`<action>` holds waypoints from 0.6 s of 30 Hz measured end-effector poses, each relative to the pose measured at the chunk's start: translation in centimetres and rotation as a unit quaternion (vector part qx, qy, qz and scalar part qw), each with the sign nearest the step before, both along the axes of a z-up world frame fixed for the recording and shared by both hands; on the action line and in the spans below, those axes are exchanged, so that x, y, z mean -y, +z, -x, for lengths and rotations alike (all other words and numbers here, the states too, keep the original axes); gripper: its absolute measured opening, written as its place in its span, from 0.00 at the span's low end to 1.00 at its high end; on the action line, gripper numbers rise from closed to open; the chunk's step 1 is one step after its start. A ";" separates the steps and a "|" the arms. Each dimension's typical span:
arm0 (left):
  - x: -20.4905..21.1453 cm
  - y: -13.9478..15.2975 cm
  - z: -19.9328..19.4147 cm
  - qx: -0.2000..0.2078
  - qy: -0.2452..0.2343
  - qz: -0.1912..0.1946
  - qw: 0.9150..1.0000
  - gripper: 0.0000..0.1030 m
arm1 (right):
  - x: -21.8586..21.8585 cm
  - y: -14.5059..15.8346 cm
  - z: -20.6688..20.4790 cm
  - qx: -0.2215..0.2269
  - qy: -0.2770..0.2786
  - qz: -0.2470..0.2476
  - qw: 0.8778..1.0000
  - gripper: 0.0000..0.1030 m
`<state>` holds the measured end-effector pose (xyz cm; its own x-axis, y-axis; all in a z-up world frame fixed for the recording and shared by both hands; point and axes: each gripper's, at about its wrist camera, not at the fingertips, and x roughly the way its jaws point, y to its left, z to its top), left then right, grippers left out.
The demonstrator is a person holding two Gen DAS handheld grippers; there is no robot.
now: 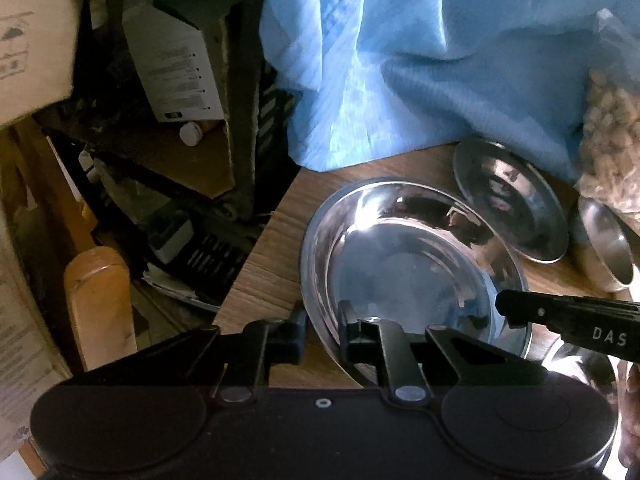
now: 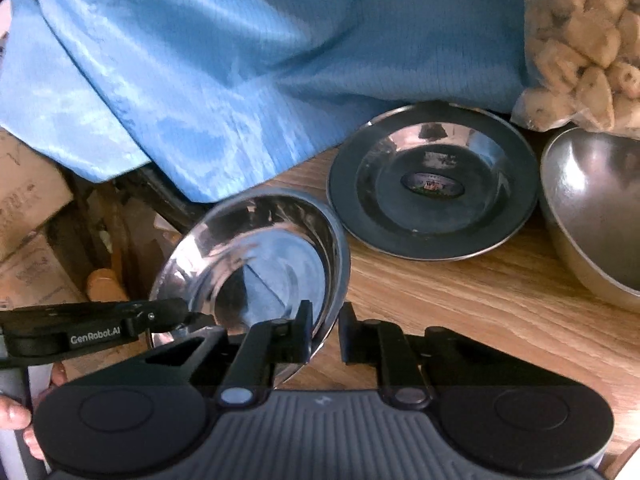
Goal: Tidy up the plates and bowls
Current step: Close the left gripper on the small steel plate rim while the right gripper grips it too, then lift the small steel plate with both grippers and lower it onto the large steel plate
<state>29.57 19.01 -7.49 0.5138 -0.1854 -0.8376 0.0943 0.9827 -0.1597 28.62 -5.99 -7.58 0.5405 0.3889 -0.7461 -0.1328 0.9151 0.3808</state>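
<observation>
Both claws clamp one steel bowl (image 1: 412, 264) at the counter (image 2: 460, 300) corner: left claw (image 1: 322, 334), marked "GenRobot.AI", right claw (image 2: 325, 334), marked "DAS". A labelled plate (image 2: 432, 180) lies beside.

"DAS" in white on right tongs (image 1: 568, 320). "GenRobot.AI" in white on left tongs (image 2: 120, 324). Print on white box (image 1: 176, 60) and plate sticker (image 2: 434, 184) unreadable.
</observation>
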 end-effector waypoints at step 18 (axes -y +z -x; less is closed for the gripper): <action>10.6 3.8 6.5 0.051 -0.116 0.021 0.992 0.18 | 10.3 4.4 10.1 0.058 -0.077 0.001 0.995 0.16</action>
